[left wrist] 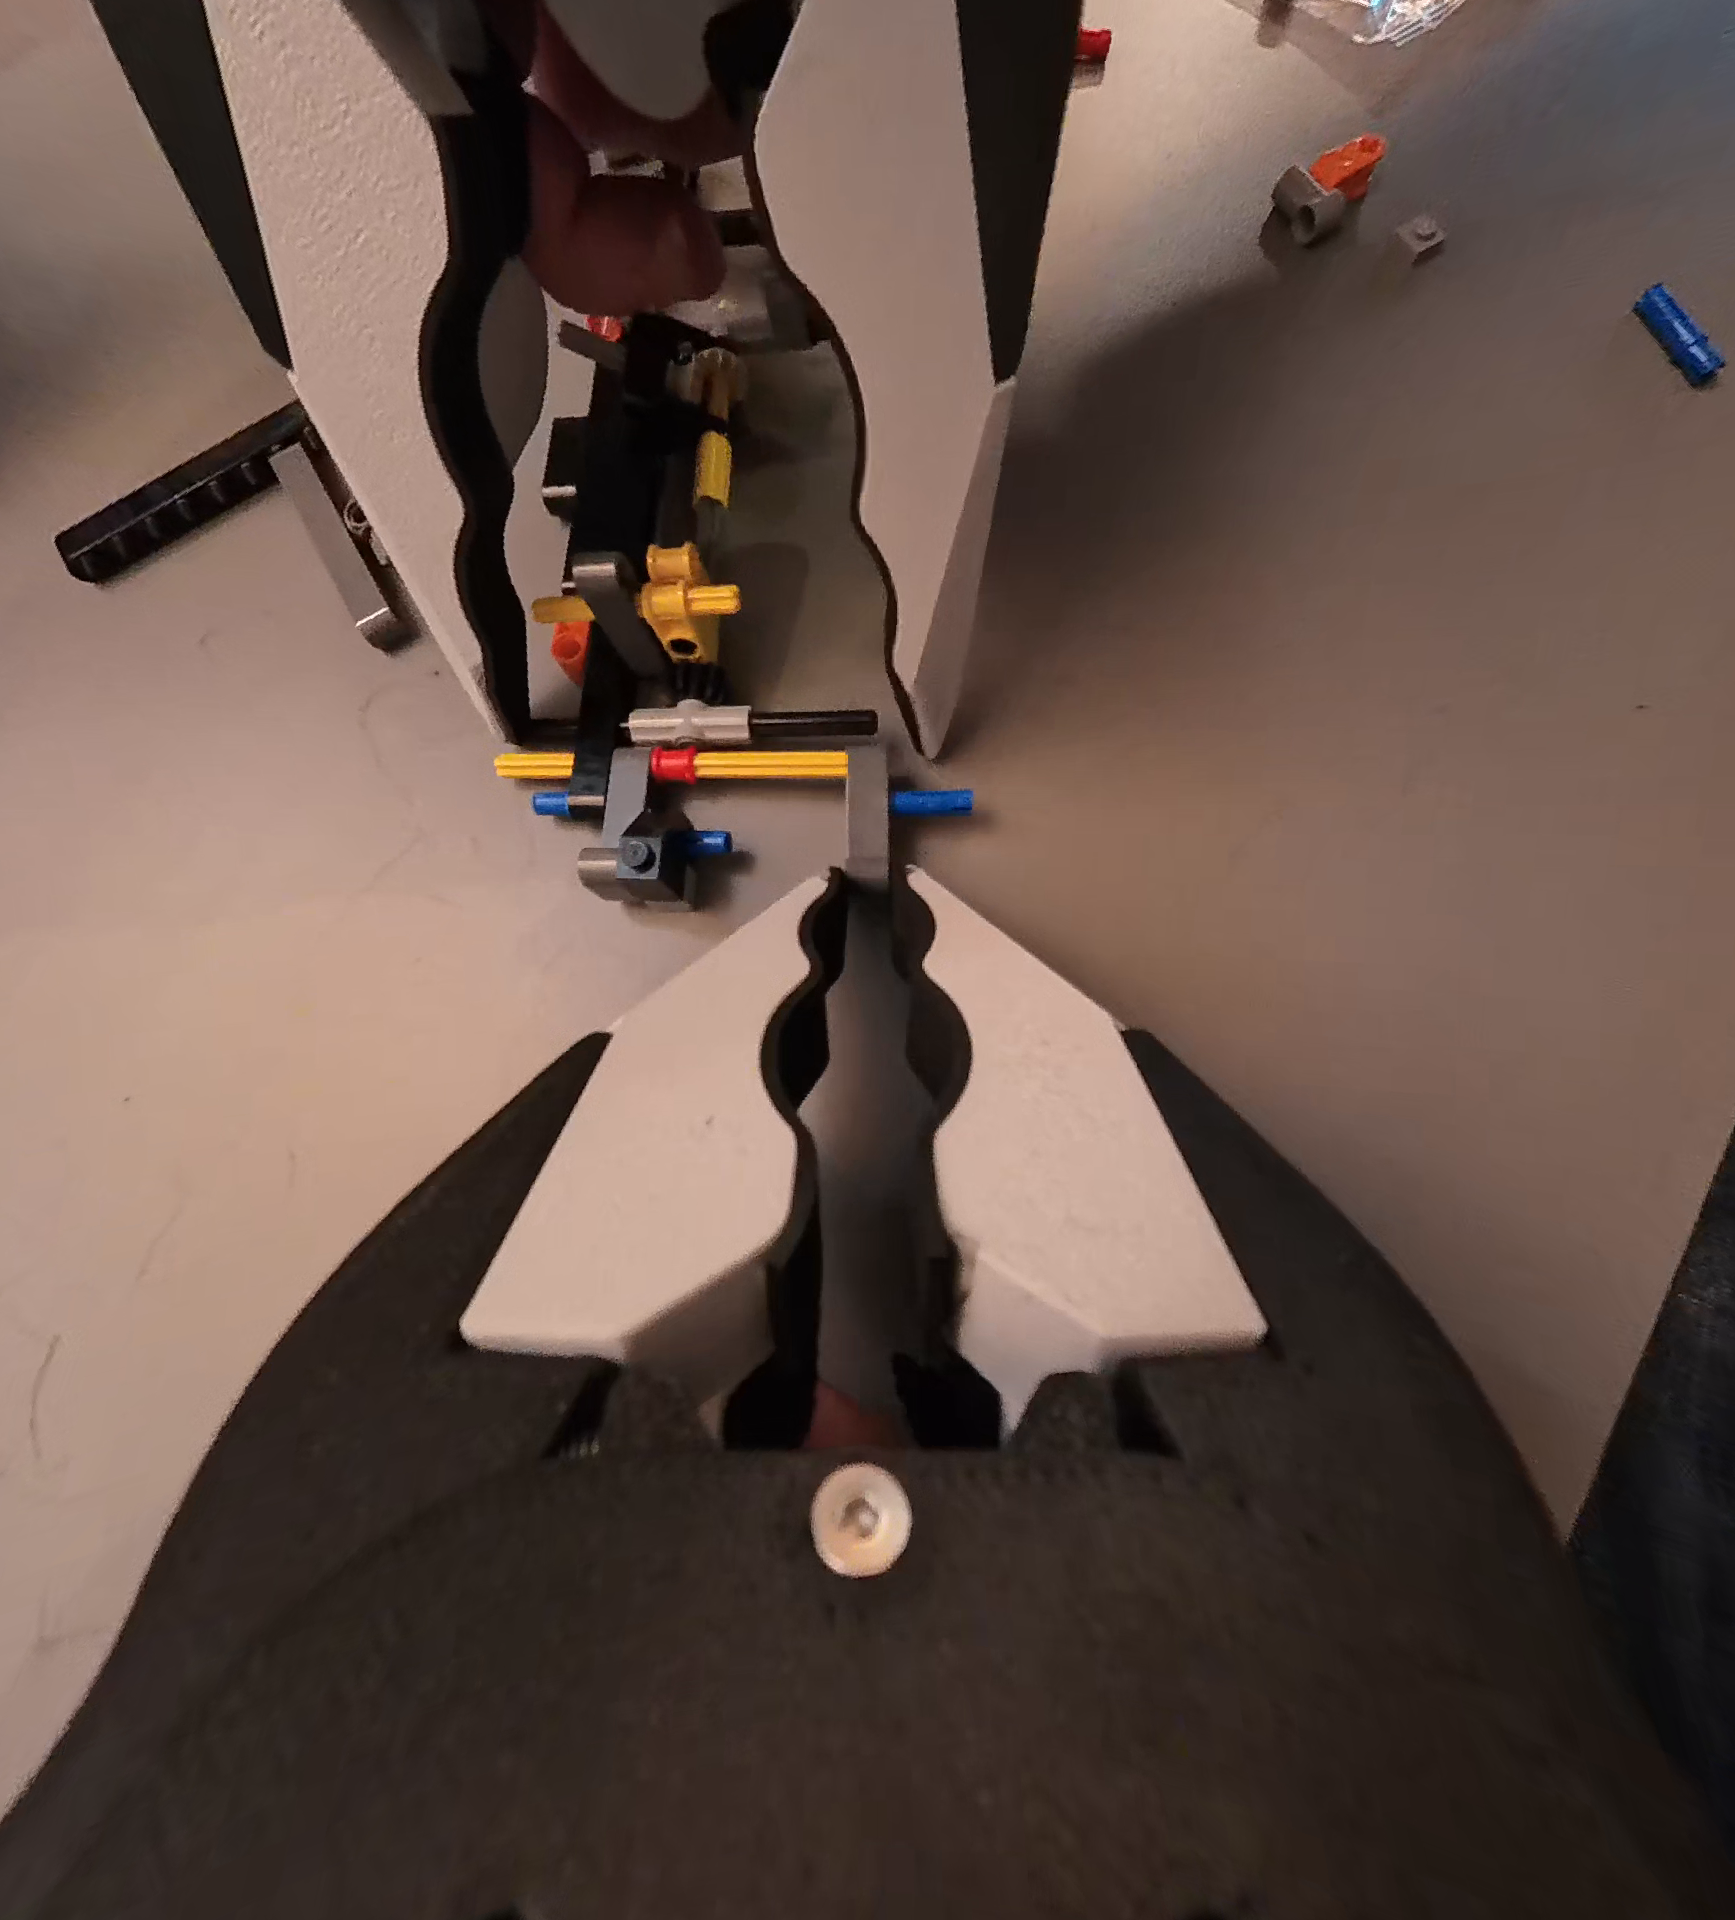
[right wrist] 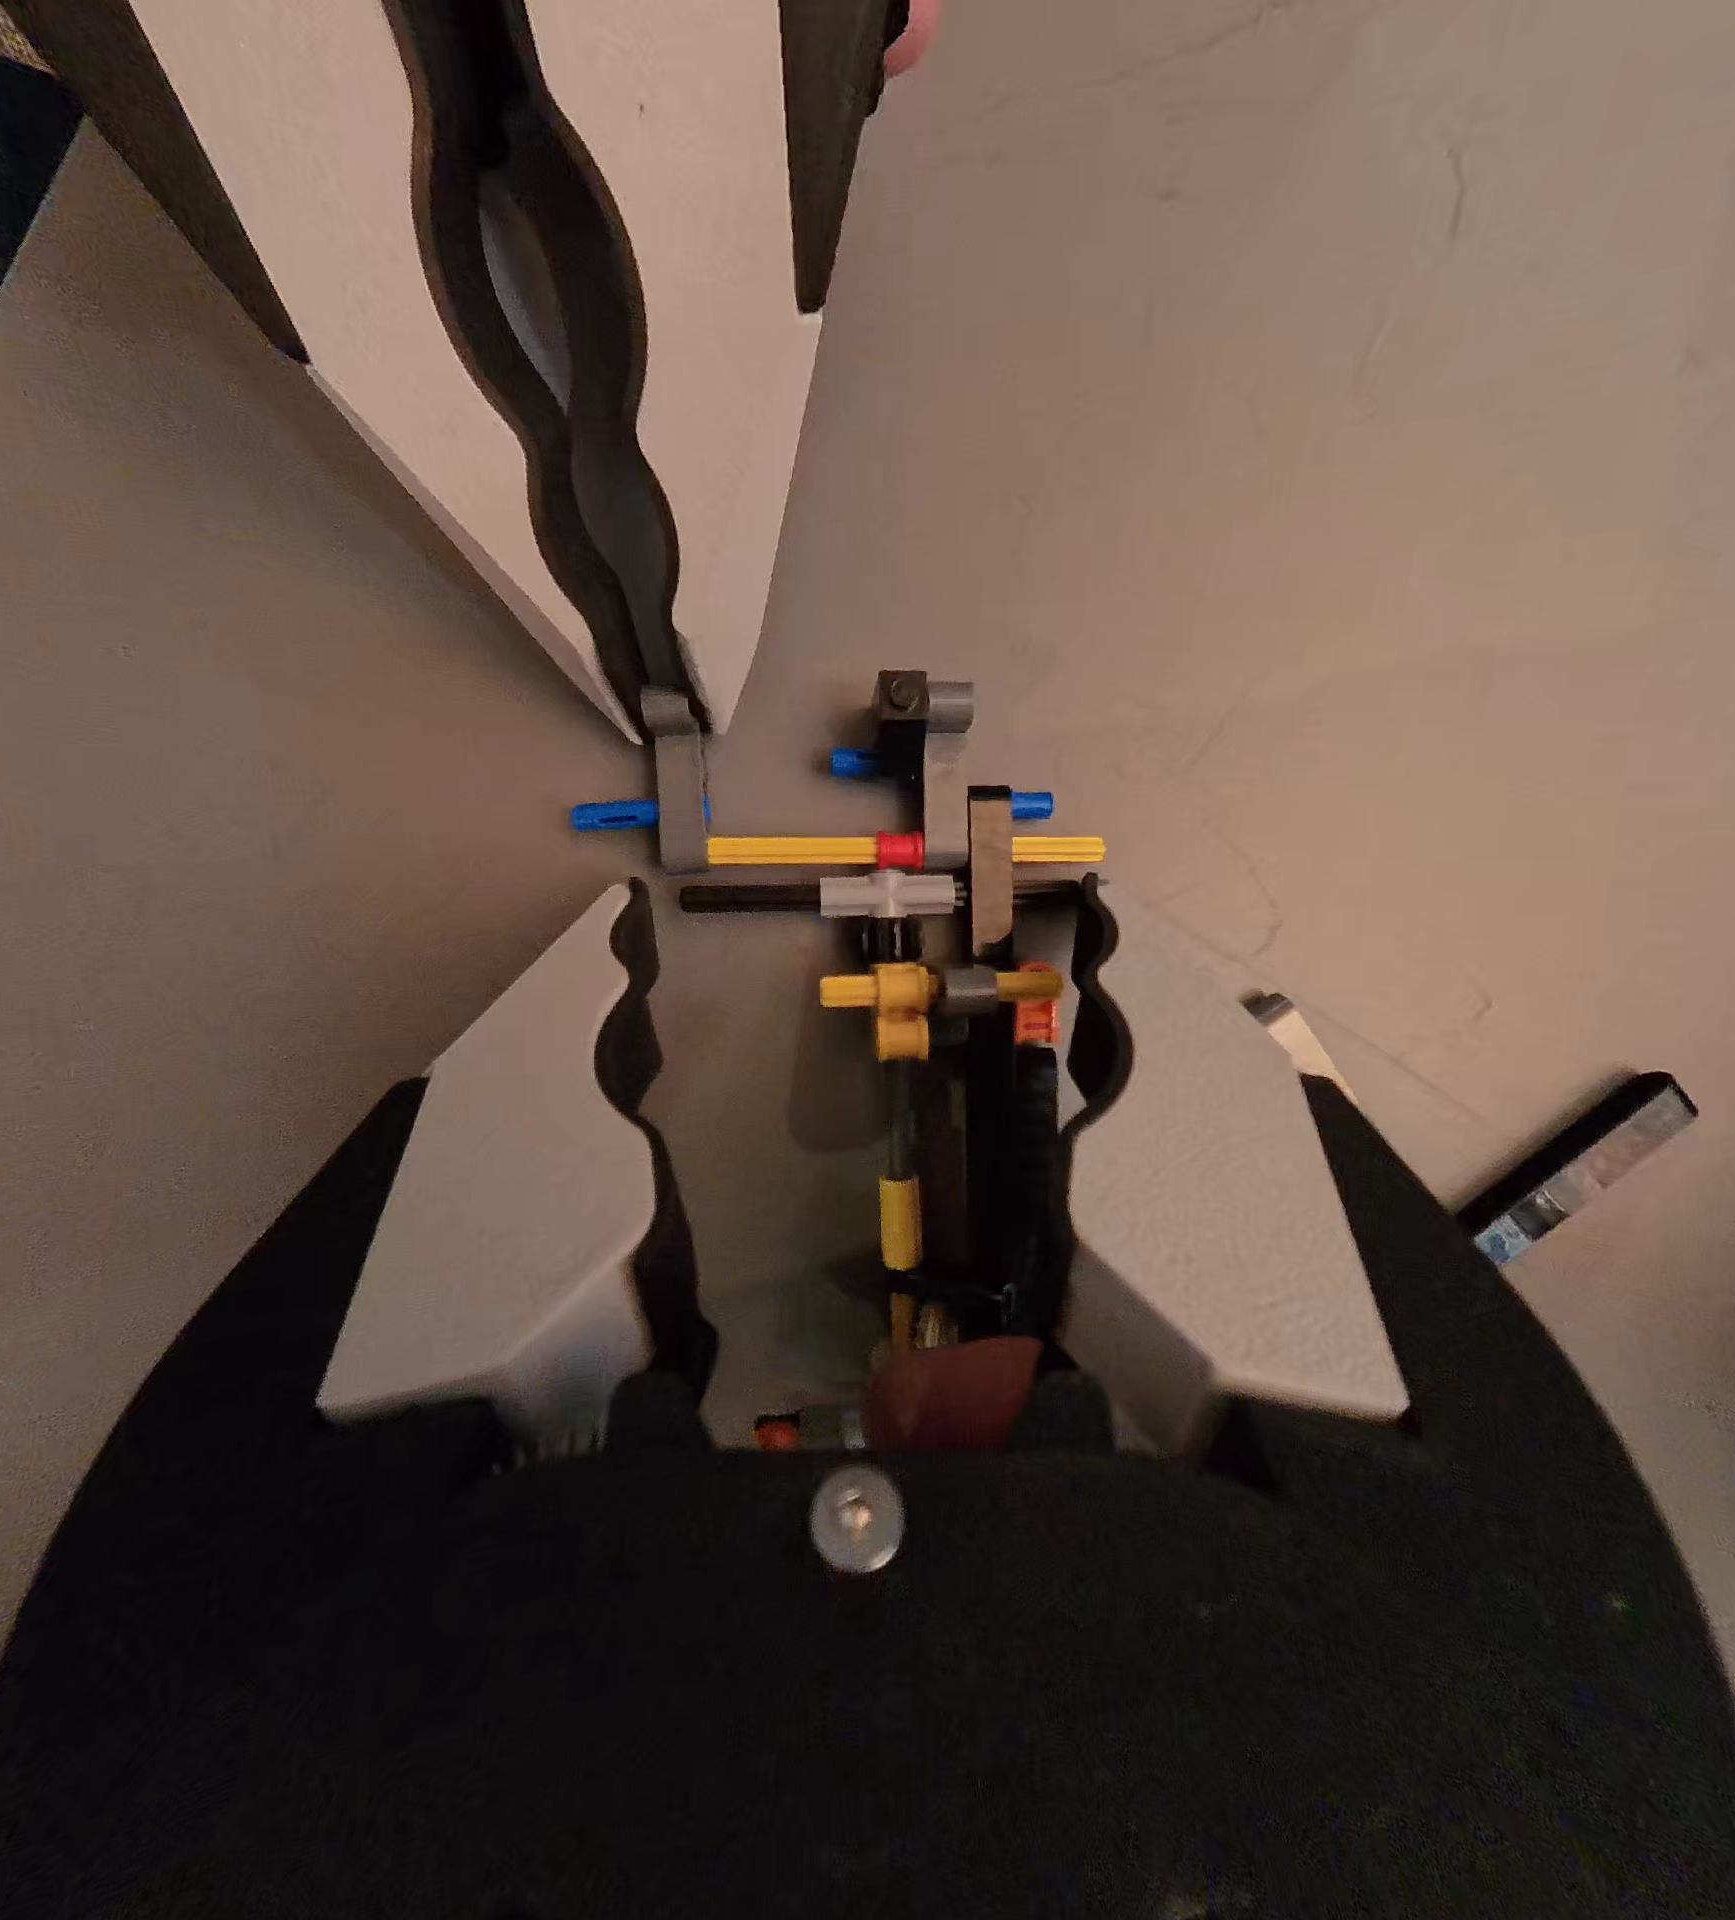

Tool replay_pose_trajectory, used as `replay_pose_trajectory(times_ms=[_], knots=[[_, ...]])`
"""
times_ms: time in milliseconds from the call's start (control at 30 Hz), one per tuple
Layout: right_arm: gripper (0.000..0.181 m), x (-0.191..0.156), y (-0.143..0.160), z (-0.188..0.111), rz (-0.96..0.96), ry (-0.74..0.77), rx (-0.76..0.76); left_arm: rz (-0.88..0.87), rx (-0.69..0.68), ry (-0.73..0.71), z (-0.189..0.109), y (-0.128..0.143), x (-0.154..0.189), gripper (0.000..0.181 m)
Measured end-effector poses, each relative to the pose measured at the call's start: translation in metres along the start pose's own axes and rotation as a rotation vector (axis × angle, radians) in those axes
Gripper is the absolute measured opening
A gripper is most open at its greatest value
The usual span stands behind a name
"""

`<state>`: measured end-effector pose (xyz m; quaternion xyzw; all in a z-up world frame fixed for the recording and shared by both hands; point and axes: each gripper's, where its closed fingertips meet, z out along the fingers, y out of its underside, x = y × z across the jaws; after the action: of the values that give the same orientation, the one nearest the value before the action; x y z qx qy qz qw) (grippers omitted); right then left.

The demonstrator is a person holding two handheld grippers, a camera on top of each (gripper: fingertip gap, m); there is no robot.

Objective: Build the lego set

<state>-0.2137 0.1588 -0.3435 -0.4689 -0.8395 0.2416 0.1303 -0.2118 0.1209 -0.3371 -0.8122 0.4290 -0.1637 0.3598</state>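
A lego assembly [left wrist: 634,499] of black beams, yellow connectors and axles lies on the beige table [left wrist: 219,1039]. A yellow axle [left wrist: 769,766] with a red bush [left wrist: 674,766] crosses its near end. My left gripper [left wrist: 868,883] is shut on a grey beam [left wrist: 868,821] fixed to that axle's end, with a blue pin [left wrist: 930,802] through it. My right gripper [right wrist: 863,894] is open, its fingers straddling the assembly [right wrist: 988,1091]; the right finger [right wrist: 1206,1143] lies close against the black side. The left gripper [right wrist: 676,717] and grey beam [right wrist: 681,790] also show in the right wrist view.
Loose parts lie on the table: an orange-and-grey piece [left wrist: 1325,192], a small grey stud piece [left wrist: 1421,239], a blue pin [left wrist: 1678,332], a black beam [left wrist: 177,499] with a grey beam [left wrist: 343,551]. The table edge [left wrist: 1673,1143] runs at the right over dark floor.
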Motion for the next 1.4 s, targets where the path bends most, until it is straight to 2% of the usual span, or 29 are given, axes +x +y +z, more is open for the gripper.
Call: replay_pose_trajectory(times_ms=[233,567,867,1400], knots=[[0.073,0.002,-0.0004,-0.0005,0.002,0.003,0.004,-0.009,-0.007,0.007,0.0012,0.0016,-0.0005,0.006],[0.081,0.0015,-0.0046,-0.0004,-0.014,0.003,-0.028,-0.016,-0.004,0.019,0.0017,0.0015,-0.0026,0.006],[0.073,0.0034,-0.0076,0.0027,-0.041,0.0,-0.052,-0.017,-0.001,0.031,0.0015,0.0014,-0.0031,0.005],[0.074,0.0037,-0.0076,0.0029,-0.032,0.009,-0.04,-0.012,0.004,0.037,-0.0003,0.0004,-0.0029,0.006]])
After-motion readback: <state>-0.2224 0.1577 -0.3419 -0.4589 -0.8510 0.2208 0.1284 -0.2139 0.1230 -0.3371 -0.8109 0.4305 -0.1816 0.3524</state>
